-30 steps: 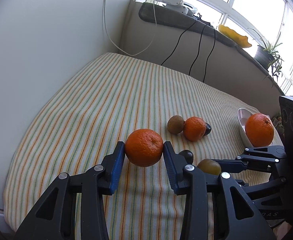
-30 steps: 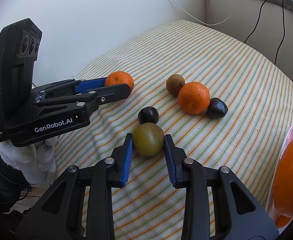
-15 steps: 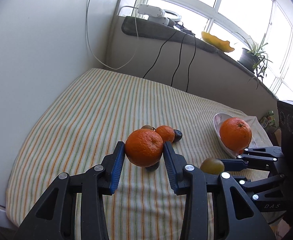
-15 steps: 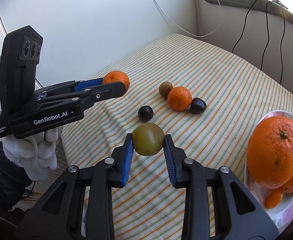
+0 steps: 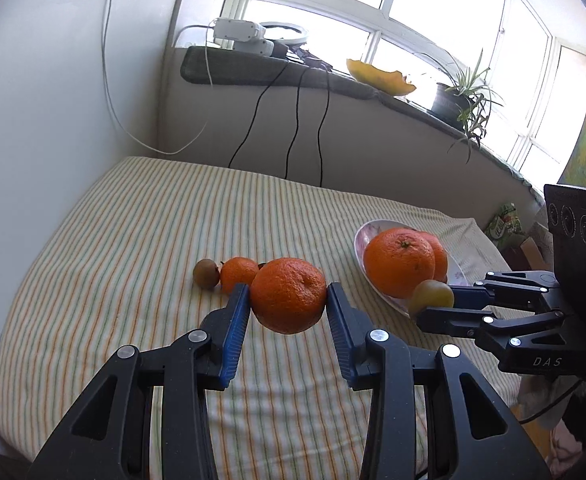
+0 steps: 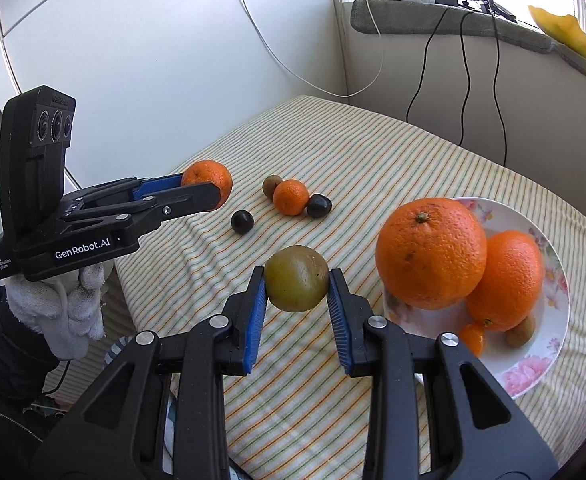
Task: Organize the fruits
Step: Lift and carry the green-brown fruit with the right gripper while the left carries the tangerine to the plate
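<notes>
Now that both hands have come up off the striped worktop (image 6: pixel 433 152), your left tongs (image 5: pixel 287 302) stay clamped on a mandarin (image 5: pixel 288 295) and your right tongs (image 6: pixel 296 280) on a greenish-brown fruit (image 6: pixel 296 278), both carried clear of the cloth. Just beyond the right tongs the flowered plate (image 6: pixel 533 368) has swung into full view with two oranges (image 6: pixel 431 252) and small fruit in it, so you look lined up for the drop. Farther back a kiwi (image 6: pixel 272 185), small mandarin (image 6: pixel 290 197) and two dark fruits (image 6: pixel 319 206) still wait on the cloth.
</notes>
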